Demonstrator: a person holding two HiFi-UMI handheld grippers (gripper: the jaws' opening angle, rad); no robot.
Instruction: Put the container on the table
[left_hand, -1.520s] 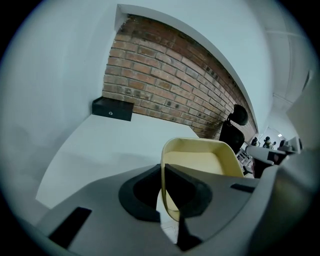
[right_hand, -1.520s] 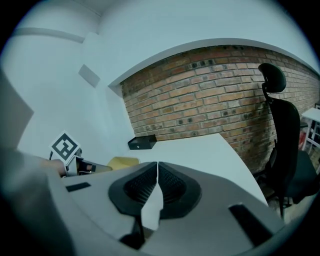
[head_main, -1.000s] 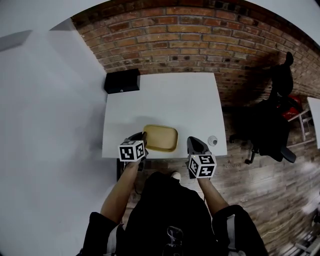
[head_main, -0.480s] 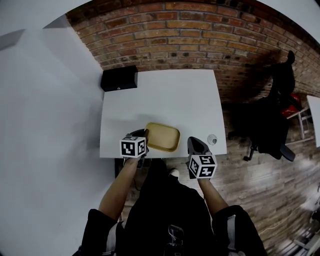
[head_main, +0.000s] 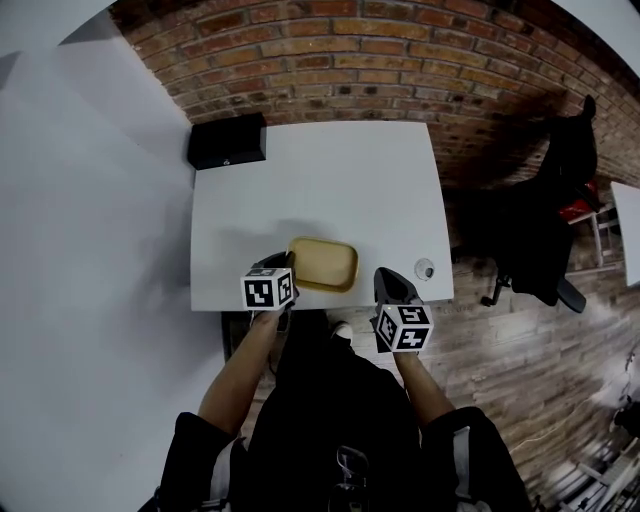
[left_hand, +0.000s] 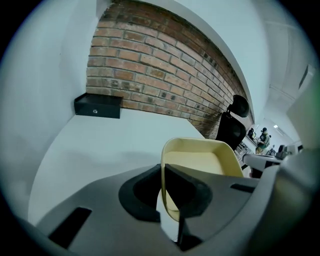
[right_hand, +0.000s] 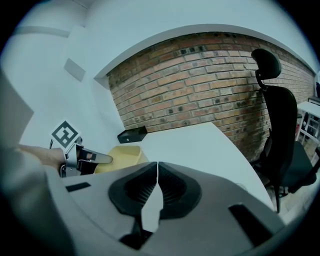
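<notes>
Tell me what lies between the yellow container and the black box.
Only bare white table separates the container from the black box; the head view shows it.

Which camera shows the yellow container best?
The left gripper view: the yellow container fills the middle, its rim pinched by the left gripper. The head view shows it small, from above; the right gripper view shows only one part.
</notes>
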